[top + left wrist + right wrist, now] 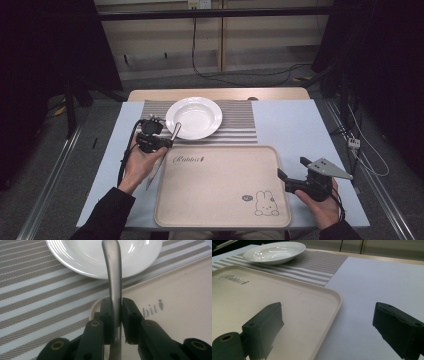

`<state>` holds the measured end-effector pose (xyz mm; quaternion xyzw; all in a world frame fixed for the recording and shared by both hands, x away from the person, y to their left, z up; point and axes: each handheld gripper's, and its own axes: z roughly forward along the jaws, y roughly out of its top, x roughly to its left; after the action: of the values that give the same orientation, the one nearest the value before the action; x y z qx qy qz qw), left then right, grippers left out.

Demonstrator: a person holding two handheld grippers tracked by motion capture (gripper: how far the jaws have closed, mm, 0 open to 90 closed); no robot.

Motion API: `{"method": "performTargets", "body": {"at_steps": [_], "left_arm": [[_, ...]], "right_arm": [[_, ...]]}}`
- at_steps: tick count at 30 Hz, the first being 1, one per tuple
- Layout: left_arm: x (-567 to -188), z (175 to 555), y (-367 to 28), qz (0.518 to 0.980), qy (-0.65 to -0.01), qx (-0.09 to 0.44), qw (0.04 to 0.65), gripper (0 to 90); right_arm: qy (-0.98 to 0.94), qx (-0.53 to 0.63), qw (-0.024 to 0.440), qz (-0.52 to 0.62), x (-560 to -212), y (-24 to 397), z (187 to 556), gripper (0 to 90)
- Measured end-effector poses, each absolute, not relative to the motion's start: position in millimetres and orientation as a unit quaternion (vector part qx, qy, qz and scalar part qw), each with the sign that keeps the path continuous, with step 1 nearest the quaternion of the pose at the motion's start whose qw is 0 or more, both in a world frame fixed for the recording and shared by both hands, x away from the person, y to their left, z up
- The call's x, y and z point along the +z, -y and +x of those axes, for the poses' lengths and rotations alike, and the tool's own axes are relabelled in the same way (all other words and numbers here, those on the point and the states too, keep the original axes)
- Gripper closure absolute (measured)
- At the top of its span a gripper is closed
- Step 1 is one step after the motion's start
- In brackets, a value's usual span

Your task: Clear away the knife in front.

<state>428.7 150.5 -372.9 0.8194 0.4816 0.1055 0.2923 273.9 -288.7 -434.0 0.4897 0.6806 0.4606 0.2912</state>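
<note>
Clamping a metal utensil handle [114,277] in the left gripper [116,312] beside the white plate [194,117]; holding the right gripper [327,322] (jaws apart) at the tray's [222,187] edge.

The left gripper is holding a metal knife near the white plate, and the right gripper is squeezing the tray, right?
Not quite. The right gripper is not squeezing the tray. In the right gripper view its jaws stand wide open, with the tray's edge and the table between them, pressing on nothing. The left gripper does hold a metal knife near the white plate.
</note>
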Motion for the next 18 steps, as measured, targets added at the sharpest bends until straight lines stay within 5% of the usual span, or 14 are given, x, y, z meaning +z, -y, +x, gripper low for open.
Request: {"method": "performTargets", "body": {"at_steps": [18], "left_arm": [[-392, 404, -132, 0.833, -0.469, 0.078, 0.283, 79.7]], "right_arm": [[-0.682, 0.459, 0.292, 0.489, -434, 288, 275, 8.7]]}}
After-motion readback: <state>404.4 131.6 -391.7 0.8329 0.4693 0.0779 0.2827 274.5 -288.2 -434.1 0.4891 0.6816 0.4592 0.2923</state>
